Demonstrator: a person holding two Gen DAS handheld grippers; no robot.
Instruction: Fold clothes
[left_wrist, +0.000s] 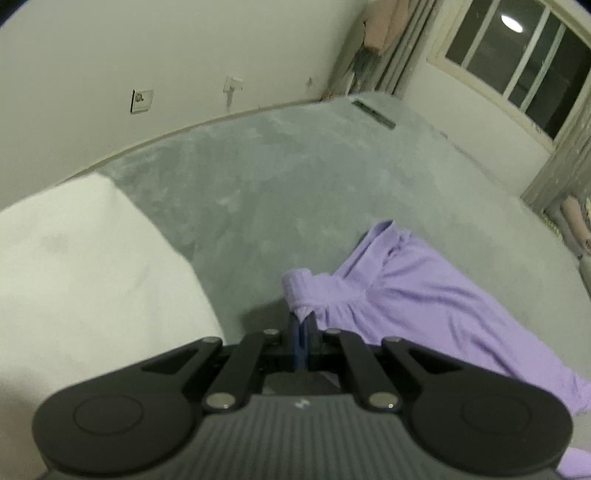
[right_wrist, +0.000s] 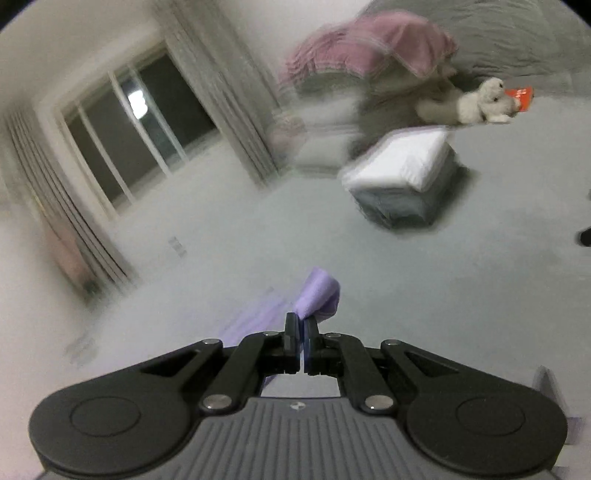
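Lilac shirt (left_wrist: 417, 291) pinched in left tongs (left_wrist: 302, 325) and right tongs (right_wrist: 301, 328).

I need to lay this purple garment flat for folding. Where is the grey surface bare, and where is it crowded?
Bare: grey bedding between the wall and the purple garment. Crowded: white pillow at the left claw's left; folded white stack and plush toy beyond the right claw.

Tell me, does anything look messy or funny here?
The purple shirt lies rumpled and crooked on the grey bed cover, pinched by both tongs, left and right. Nothing looks spilled or broken.
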